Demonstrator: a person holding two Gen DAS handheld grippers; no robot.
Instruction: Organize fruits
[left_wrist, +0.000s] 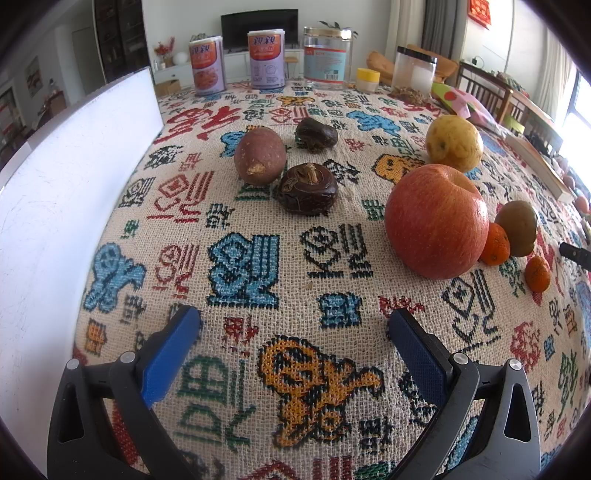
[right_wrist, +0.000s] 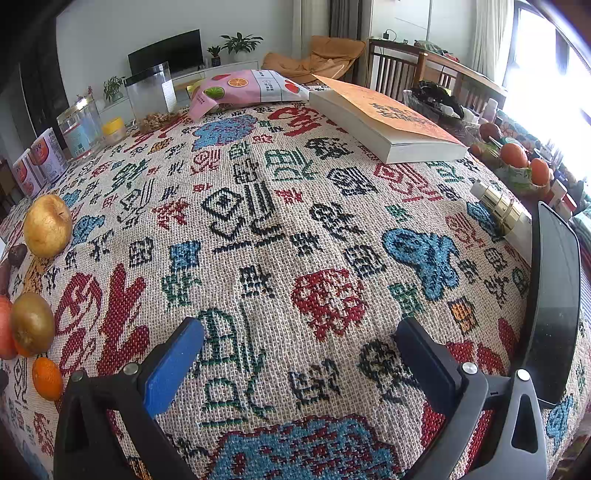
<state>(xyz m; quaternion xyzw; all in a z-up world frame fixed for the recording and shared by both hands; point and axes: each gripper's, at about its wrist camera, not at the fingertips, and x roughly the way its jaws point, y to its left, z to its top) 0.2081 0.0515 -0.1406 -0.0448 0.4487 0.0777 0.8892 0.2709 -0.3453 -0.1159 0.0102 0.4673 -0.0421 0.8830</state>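
In the left wrist view a red apple (left_wrist: 436, 221), a yellow pear (left_wrist: 453, 143), a kiwi (left_wrist: 517, 228) and two small oranges (left_wrist: 495, 244) (left_wrist: 537, 274) lie at the right on the patterned cloth. A purple passion fruit (left_wrist: 259, 155) and two dark wrinkled fruits (left_wrist: 307, 188) (left_wrist: 316, 135) lie at centre. My left gripper (left_wrist: 293, 325) is open and empty, short of them. My right gripper (right_wrist: 299, 338) is open and empty over bare cloth; the pear (right_wrist: 48, 225), kiwi (right_wrist: 32, 323) and an orange (right_wrist: 47, 378) lie at its far left.
A white board (left_wrist: 74, 177) stands along the left. Cans (left_wrist: 207, 66), jars (left_wrist: 327, 57) and a yellow-lidded pot (left_wrist: 367, 79) line the far edge. A book (right_wrist: 384, 122), snack bag (right_wrist: 247, 88), gold tube (right_wrist: 502, 210) and dark phone (right_wrist: 554, 295) lie at the right.
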